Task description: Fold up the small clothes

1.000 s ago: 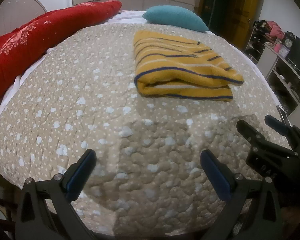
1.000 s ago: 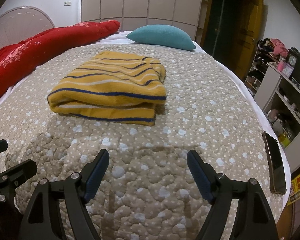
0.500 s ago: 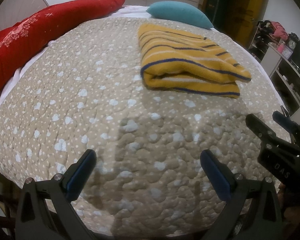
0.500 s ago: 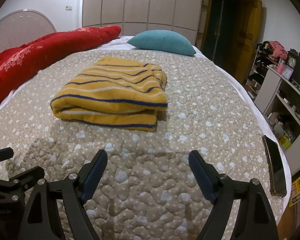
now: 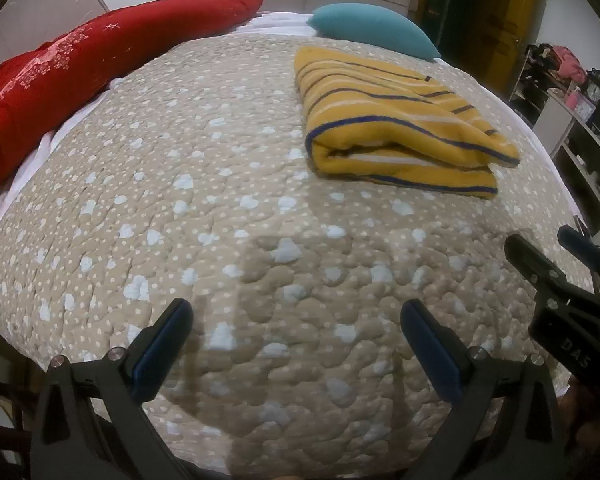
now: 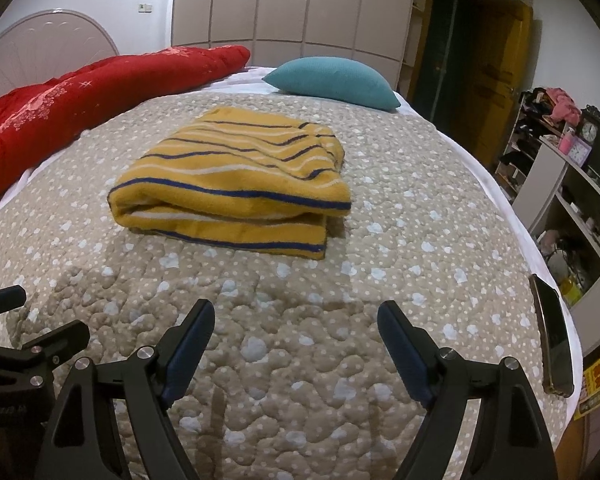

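A yellow garment with blue and white stripes (image 5: 396, 128) lies folded in a thick rectangle on the bed's beige spotted quilt (image 5: 204, 208). It also shows in the right wrist view (image 6: 236, 184). My left gripper (image 5: 296, 320) is open and empty, low over the quilt near the bed's front edge, well short of the garment. My right gripper (image 6: 296, 316) is open and empty beside it, also short of the garment. Each gripper shows at the edge of the other's view: the right gripper (image 5: 556, 252) and the left gripper (image 6: 40, 320).
A red duvet (image 6: 80, 100) lies along the left side. A teal pillow (image 6: 332, 80) lies at the head. A phone (image 6: 552, 336) lies at the bed's right edge. Shelves (image 6: 572, 184) with clutter stand to the right.
Both grippers have tilted and drawn slightly back and up, so the garment sits a bit lower in both views. The garment has not moved. Both stay open.
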A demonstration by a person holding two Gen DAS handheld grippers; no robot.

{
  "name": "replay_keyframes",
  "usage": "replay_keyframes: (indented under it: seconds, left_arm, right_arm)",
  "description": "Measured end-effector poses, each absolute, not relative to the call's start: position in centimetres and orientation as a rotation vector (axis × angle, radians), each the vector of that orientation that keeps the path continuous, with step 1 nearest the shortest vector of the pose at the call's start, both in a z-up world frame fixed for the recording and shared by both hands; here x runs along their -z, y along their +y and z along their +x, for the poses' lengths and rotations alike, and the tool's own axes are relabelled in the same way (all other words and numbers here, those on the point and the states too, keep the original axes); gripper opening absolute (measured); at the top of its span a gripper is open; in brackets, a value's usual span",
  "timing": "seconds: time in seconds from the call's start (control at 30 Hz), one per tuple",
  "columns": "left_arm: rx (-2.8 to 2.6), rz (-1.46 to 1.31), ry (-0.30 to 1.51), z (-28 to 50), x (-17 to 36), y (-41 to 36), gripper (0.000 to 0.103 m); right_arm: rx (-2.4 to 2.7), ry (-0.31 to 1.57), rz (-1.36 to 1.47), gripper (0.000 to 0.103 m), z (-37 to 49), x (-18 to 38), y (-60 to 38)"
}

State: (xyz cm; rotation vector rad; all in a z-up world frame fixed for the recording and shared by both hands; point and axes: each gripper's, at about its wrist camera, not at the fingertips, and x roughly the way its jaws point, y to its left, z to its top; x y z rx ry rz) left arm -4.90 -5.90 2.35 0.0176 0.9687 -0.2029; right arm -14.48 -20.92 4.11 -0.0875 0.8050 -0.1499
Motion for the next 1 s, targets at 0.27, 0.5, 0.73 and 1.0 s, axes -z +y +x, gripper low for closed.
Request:
replay_keyframes:
  seconds: [0.27,0.5,0.73,1.0]
  left_arm:
    - [0.188,0.030,0.986,-5.4,-2.4,-5.3,0.103]
    - [0.184,0.017,0.990,-5.7,-2.4,-4.4,0.103]
    - [0.184,0.018,0.998,-5.8,-2.3,-4.4,0.103]
    - [0.186,0.022,1.010,-5.2,-1.9,-4.7,0.103]
  right_arm:
    - [0.142,0.806,-0.108,0.088,-14.5,-4.3,-20.1]
    - [0.128,0.800,-0.119,0.088,-14.6,-4.3,-19.4]
    - [0.117,0.789,-0.129,0.089,-14.8,-4.5,-19.0]
    - [0.122,0.781,-0.116,0.089,-14.8,-4.7,-19.4]
